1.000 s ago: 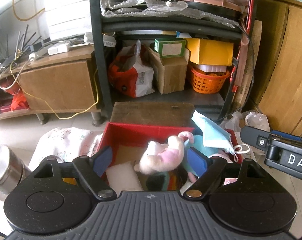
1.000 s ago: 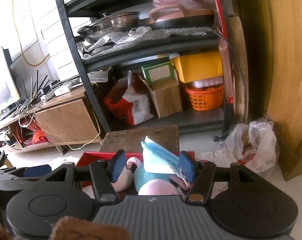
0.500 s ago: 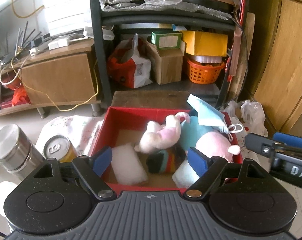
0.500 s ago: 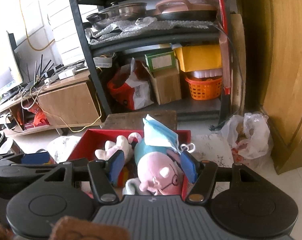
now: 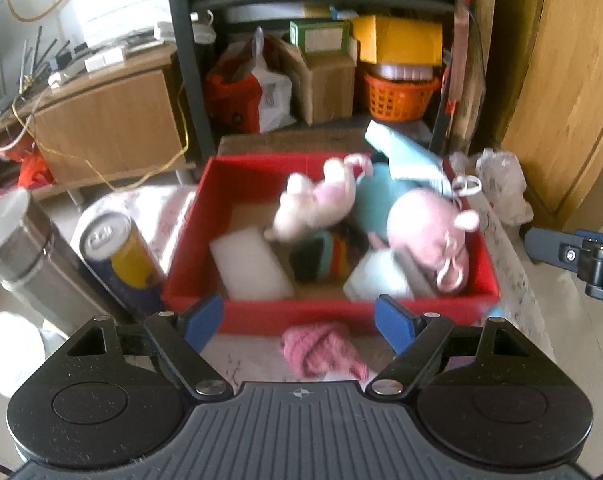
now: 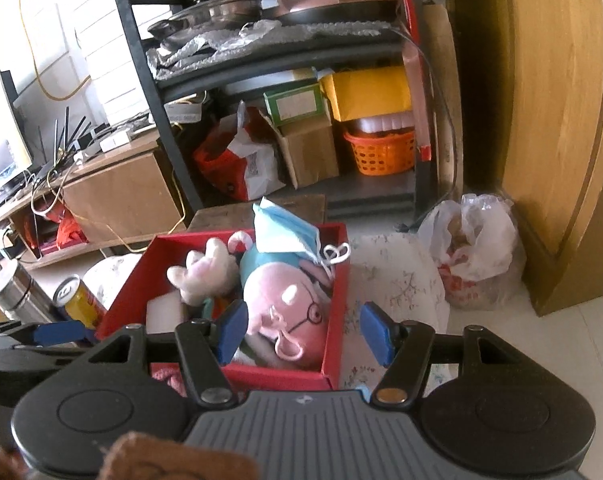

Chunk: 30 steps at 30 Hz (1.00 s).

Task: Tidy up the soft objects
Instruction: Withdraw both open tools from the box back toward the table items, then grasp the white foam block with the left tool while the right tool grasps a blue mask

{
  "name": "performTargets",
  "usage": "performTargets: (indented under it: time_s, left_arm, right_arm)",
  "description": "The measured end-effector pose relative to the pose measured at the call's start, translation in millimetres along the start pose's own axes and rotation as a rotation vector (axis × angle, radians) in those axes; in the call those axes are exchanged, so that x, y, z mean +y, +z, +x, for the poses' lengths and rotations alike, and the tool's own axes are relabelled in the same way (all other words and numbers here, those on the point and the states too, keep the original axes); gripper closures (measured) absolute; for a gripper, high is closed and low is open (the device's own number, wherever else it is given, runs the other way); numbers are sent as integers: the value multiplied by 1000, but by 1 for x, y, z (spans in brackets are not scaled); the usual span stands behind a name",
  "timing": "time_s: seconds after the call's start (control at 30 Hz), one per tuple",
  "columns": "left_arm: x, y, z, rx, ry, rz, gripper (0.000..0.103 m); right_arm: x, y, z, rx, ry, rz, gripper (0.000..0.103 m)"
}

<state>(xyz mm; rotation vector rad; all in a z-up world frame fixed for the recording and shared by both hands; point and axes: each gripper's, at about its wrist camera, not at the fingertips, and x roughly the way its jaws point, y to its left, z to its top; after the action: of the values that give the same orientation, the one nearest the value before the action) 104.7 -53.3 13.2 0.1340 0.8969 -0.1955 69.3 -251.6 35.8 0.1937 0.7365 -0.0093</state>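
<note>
The pink knitted item lies on the table just before the red box of plush toys, between the left gripper's spread fingers, while the right gripper hovers part-open, empty.

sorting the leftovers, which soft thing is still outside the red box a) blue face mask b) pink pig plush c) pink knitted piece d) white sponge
c: the pink knitted piece lies on the cloth in front of the red box, between the open fingers of the left gripper.

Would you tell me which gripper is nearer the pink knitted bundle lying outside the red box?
Left. The left gripper hovers open directly over the pink bundle; the right gripper sits beside it.
</note>
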Motion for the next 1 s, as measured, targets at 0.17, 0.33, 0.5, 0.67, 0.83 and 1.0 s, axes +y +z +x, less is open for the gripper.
performTargets:
  time_s: [0.17,0.33,0.5,0.67,0.83,1.0]
  left_arm:
    - [-5,-13,3,31,-4,32,22]
    - [-12,-29,10,79,-17,50,22]
    - [-18,-40,12,106,-22,77,22]
    - [-22,-50,14,129,-18,99,22]
    - [-23,-56,16,143,-16,100,22]
    - [-27,-63,19,161,-16,114,22]
  right_arm:
    - [-2,-12,-2,27,-6,-3,70]
    - [-4,-25,-4,59,-13,3,69]
    - [-4,-33,-5,85,-12,6,69]
    - [-6,-39,-10,87,-6,19,68]
    - [-6,-46,-14,95,1,28,68]
    - [-6,-53,-13,119,-6,38,67]
